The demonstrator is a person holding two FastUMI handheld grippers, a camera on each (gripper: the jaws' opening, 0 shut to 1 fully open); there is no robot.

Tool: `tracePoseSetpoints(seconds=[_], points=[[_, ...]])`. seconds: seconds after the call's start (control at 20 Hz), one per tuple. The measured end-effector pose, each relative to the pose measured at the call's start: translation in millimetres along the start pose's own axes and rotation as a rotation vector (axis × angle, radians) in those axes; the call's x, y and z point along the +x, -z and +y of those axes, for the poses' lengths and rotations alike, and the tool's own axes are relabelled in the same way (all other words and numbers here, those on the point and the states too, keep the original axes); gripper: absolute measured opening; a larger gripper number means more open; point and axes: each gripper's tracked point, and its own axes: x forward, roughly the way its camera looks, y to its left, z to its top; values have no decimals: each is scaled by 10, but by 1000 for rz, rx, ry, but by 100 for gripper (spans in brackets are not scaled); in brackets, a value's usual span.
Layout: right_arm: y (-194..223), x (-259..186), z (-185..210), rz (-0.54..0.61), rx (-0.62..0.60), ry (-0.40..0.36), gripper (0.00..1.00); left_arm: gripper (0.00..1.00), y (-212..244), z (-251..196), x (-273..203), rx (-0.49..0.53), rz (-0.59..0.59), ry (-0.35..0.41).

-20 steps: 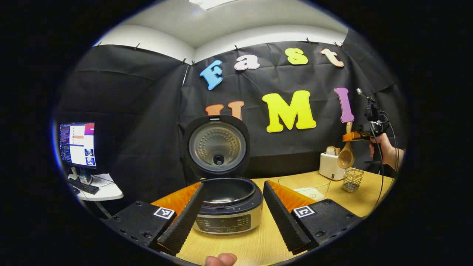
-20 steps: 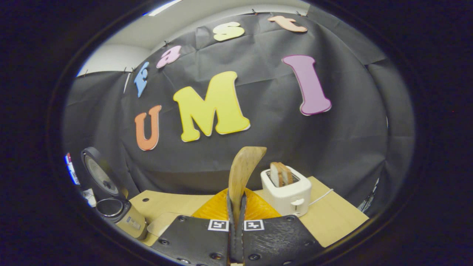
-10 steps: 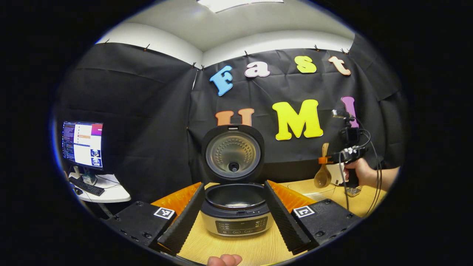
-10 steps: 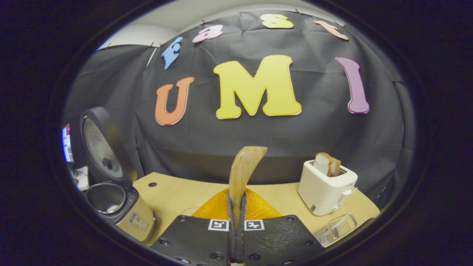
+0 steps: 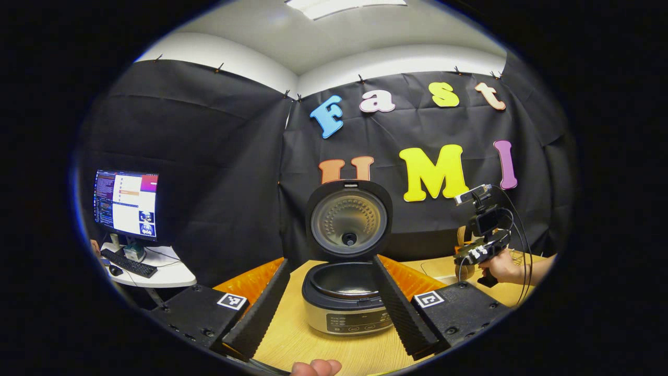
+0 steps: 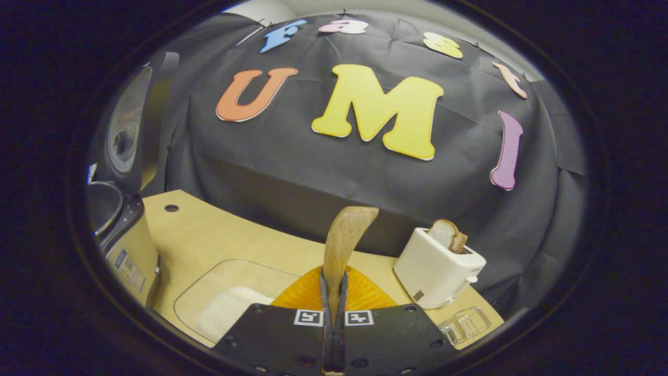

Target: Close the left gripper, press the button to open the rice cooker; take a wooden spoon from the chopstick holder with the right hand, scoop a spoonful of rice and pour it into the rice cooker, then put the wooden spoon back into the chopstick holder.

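The rice cooker stands with its lid raised and its dark inner pot showing. My left gripper hangs open in front of it, one finger on each side, holding nothing. Off to the right, a hand holds my right gripper low over the table. In the right gripper view that gripper is shut on the wooden spoon, whose handle sticks up between the fingers. Below and left lies a clear bowl with white rice. The chopstick holder is at the lower right.
A white toaster with bread stands by the back wall, right of the spoon. The cooker is at the left in the right gripper view. A monitor and keyboard sit on a side desk far left. A fingertip shows at the bottom.
My right gripper has come down and to the left with the spoon, tilting toward the rice bowl. The left gripper stayed open and drifted left, so the cooker sits further right.
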Motion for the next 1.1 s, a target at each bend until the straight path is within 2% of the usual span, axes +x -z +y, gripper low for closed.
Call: tracePoseSetpoints(seconds=[0.2,0.55,0.75,0.85,1.1], points=[[74,69,120,13,-17,15,0,100,17,132,1,-7,0,-27],[65,-15,558,47,85,-96,0,100,34,86,-11,19,9,-17],[38,-66,740,92,224,-158,0,100,26,67,-20,26,10,-12],[8,-62,743,106,270,-169,0,100,15,104,-29,29,7,-23],[13,-42,681,165,485,-207,0,100,-49,159,-64,-10,-7,-31]])
